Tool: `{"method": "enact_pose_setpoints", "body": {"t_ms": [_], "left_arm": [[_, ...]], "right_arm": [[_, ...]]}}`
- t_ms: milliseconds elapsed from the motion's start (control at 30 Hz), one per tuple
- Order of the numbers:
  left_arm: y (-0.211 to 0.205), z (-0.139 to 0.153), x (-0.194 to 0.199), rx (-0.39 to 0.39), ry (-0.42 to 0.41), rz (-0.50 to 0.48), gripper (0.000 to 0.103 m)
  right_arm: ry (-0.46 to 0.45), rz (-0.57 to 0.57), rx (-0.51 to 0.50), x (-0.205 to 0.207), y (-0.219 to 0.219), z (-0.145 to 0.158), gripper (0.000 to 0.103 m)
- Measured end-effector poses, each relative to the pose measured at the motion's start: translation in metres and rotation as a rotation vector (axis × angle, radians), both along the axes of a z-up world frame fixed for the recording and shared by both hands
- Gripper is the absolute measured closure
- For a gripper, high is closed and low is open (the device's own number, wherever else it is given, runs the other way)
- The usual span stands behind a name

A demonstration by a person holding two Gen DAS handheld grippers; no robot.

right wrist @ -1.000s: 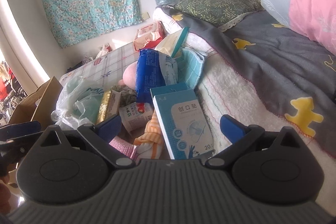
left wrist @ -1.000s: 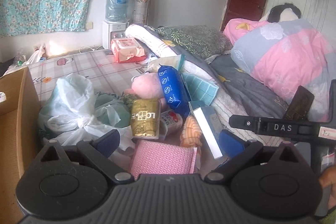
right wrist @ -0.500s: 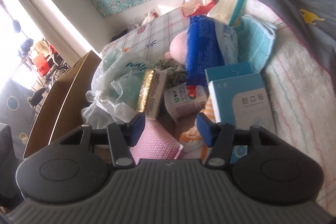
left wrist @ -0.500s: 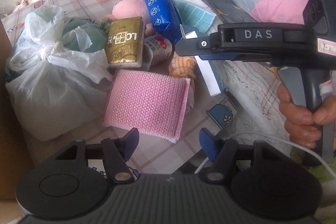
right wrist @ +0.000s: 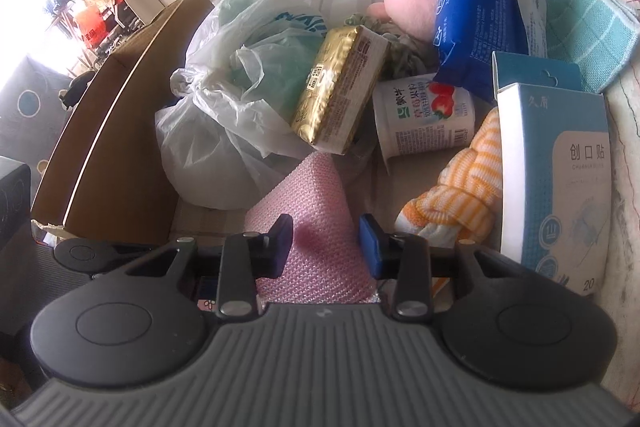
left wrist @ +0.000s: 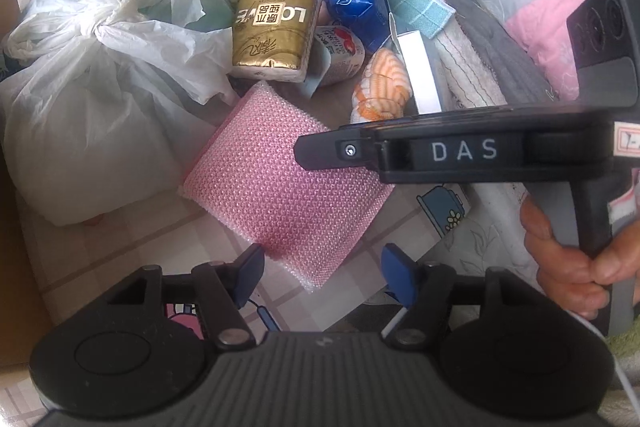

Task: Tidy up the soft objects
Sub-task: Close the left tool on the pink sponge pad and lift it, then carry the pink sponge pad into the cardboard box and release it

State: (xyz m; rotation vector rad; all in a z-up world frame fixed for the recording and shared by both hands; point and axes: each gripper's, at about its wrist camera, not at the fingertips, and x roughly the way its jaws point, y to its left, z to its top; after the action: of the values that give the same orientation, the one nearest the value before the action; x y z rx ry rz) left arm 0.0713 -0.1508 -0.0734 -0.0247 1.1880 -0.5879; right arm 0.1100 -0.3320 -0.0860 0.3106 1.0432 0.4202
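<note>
Two grippers frame one pink sponge (left wrist: 286, 183), flat on the checked sheet (left wrist: 132, 247): a square pad with knobbly, glittering mesh. Left gripper (left wrist: 322, 275) has just opened a little, jaws apart near its corner. Right gripper (right wrist: 326, 247) has been closing, pads not yet pressing. Behind lies a gold tissue pack (left wrist: 274, 27).

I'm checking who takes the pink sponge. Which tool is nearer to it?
Both are close; the right seems nearer. The right tool is over the pink sponge, jaws straddling one corner. The left tool sits at the opposite corner, jaws open.
</note>
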Motion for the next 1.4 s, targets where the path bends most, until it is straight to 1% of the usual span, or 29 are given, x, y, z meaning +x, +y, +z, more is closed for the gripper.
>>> {"method": "enact_pose_setpoints", "body": {"t_ms": [133,200,333,433,500,600,733,833,933,1033,1100,1167,1267,1367,1400], "left_arm": [[0.005,0.000,0.006,0.005,-0.002,0.040,0.033],[0.008,0.003,0.005,0.000,-0.018,0.049,0.033],[0.011,0.011,-0.002,-0.013,-0.053,0.036,0.033],[0.011,0.021,-0.007,-0.041,-0.084,0.022,0.033],[0.012,0.027,-0.011,-0.049,-0.103,0.017,0.033],[0.014,0.045,-0.020,-0.063,-0.159,0.006,0.033],[0.024,0.076,-0.034,-0.078,-0.251,0.017,0.033],[0.041,0.104,-0.041,-0.085,-0.333,0.051,0.031],[0.061,0.132,-0.042,-0.062,-0.407,0.100,0.031],[0.090,0.157,-0.040,-0.045,-0.459,0.160,0.031],[0.107,0.169,-0.032,-0.035,-0.476,0.202,0.031],[0.127,0.177,-0.022,-0.024,-0.477,0.246,0.031],[0.160,0.184,0.001,-0.006,-0.458,0.311,0.031],[0.188,0.181,0.025,0.021,-0.416,0.347,0.031],[0.197,0.178,0.035,0.023,-0.390,0.360,0.031]], "right_arm": [[0.037,0.002,0.010,-0.001,0.002,-0.007,0.068],[0.044,-0.007,0.018,-0.004,0.001,-0.007,0.068],[0.042,-0.037,0.051,-0.015,-0.005,0.001,0.070],[0.041,-0.071,0.074,-0.025,-0.010,0.010,0.070],[0.027,-0.091,0.094,-0.034,-0.012,0.021,0.070],[-0.021,-0.106,0.102,-0.047,-0.011,0.042,0.070],[-0.095,-0.099,0.109,-0.059,-0.004,0.074,0.070],[-0.163,-0.066,0.121,-0.058,0.011,0.102,0.070],[-0.206,-0.012,0.154,-0.043,0.034,0.125,0.070],[-0.224,0.050,0.188,-0.020,0.060,0.144,0.070],[-0.222,0.089,0.210,-0.002,0.082,0.155,0.070],[-0.192,0.129,0.242,0.023,0.108,0.164,0.069],[-0.131,0.180,0.264,0.055,0.146,0.170,0.069],[-0.059,0.216,0.262,0.085,0.181,0.167,0.069],[-0.027,0.224,0.255,0.096,0.195,0.163,0.069]]}}
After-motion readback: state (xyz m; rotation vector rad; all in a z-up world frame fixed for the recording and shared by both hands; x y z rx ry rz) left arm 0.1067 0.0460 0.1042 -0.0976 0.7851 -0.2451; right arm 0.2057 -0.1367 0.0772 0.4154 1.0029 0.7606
